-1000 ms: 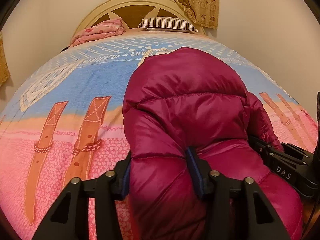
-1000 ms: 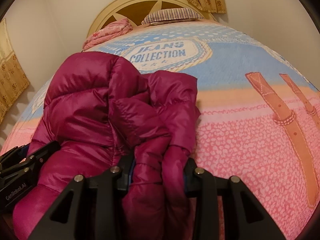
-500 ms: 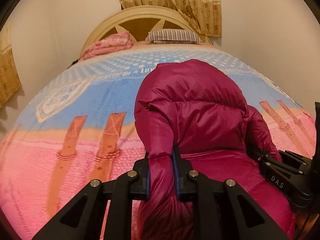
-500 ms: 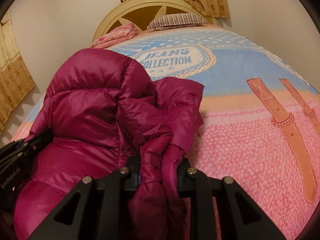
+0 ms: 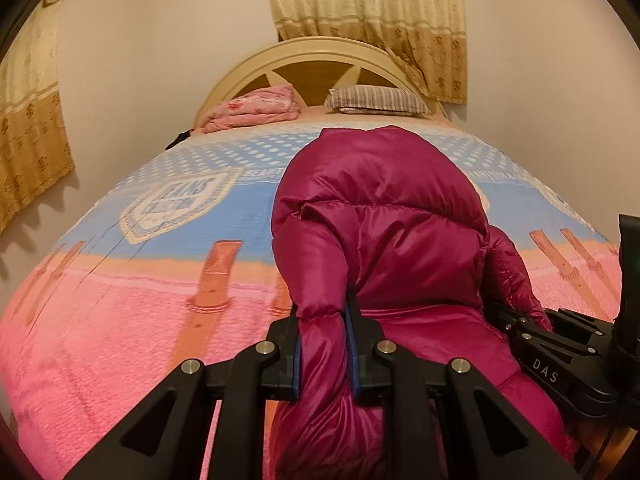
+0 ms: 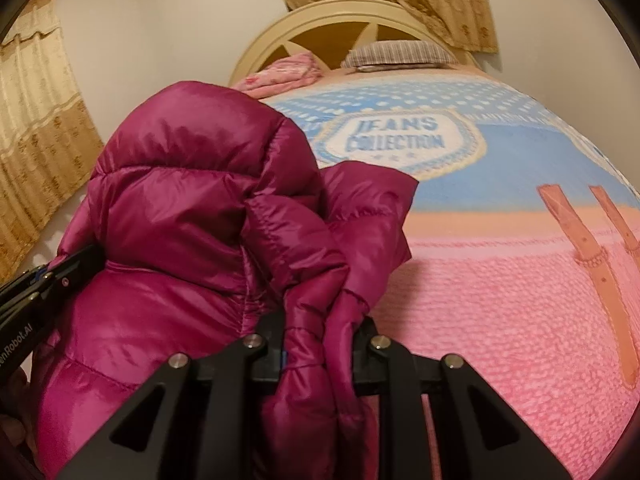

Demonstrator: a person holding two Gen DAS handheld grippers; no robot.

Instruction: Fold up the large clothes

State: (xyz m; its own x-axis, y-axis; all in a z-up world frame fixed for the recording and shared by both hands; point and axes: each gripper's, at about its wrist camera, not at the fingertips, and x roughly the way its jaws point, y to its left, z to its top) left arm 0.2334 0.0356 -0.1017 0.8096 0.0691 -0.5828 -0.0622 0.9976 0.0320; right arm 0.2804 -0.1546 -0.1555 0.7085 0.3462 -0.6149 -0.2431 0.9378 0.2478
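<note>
A magenta puffer jacket lies bunched on the bed, its near end lifted by both grippers. My left gripper is shut on a fold of the jacket's left edge. My right gripper is shut on a bunched fold of the jacket at its right side. The right gripper also shows at the right edge of the left wrist view. The left gripper shows at the left edge of the right wrist view.
The bed carries a pink and blue blanket with a "JEANS COLLECTION" patch. A striped pillow and a folded pink quilt lie by the cream headboard. Curtains hang on the walls.
The left gripper has closed on the jacket's edge. Both grippers have risen and drawn back, lifting the near end of the jacket off the blanket.
</note>
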